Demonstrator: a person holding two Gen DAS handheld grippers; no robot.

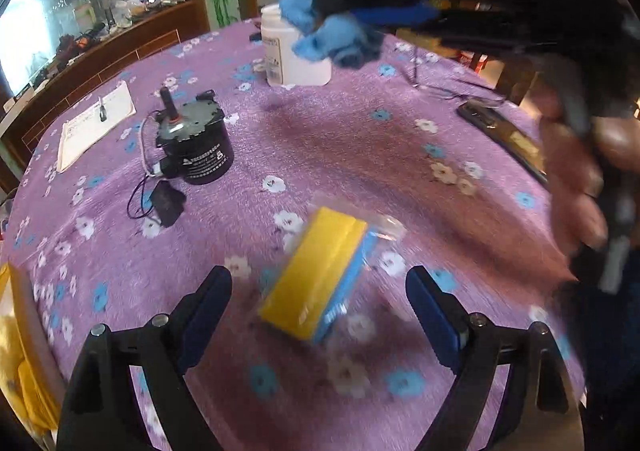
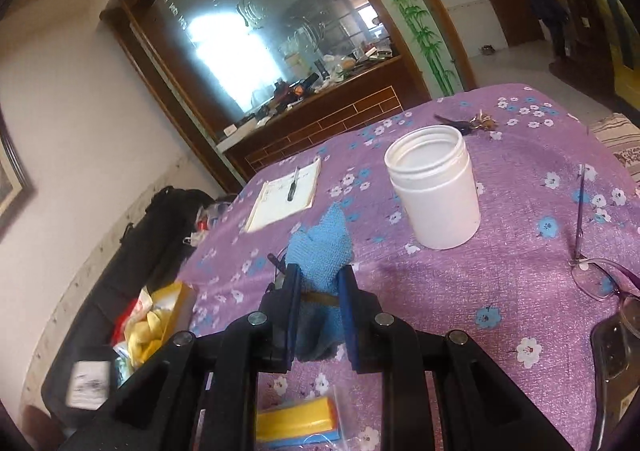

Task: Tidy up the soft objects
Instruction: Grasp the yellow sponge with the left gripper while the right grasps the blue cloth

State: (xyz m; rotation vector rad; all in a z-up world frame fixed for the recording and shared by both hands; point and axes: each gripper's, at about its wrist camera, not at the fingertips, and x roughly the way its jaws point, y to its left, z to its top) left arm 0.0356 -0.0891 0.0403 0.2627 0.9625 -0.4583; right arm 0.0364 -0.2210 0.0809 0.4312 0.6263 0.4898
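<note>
My right gripper point(image 2: 320, 278) is shut on a light blue knitted cloth point(image 2: 322, 247), which it holds above the purple flowered tablecloth point(image 2: 480, 283). In the left wrist view the same blue cloth point(image 1: 320, 35) hangs in front of an open white jar point(image 1: 298, 55), under the blurred right gripper. A yellow sponge in a clear bag point(image 1: 316, 283) lies on the cloth. My left gripper point(image 1: 320, 297) stands open above it, one finger on each side, not touching it. The yellow sponge point(image 2: 296, 423) also shows low in the right wrist view.
On the table are the white jar point(image 2: 436, 187), a black motor with wires point(image 1: 196, 147), a notepad with a pen point(image 2: 286, 195), glasses point(image 2: 600, 275), keys point(image 2: 476, 123) and a dark remote point(image 1: 500, 139). A box of yellow items point(image 2: 156, 315) sits beside the table's left edge.
</note>
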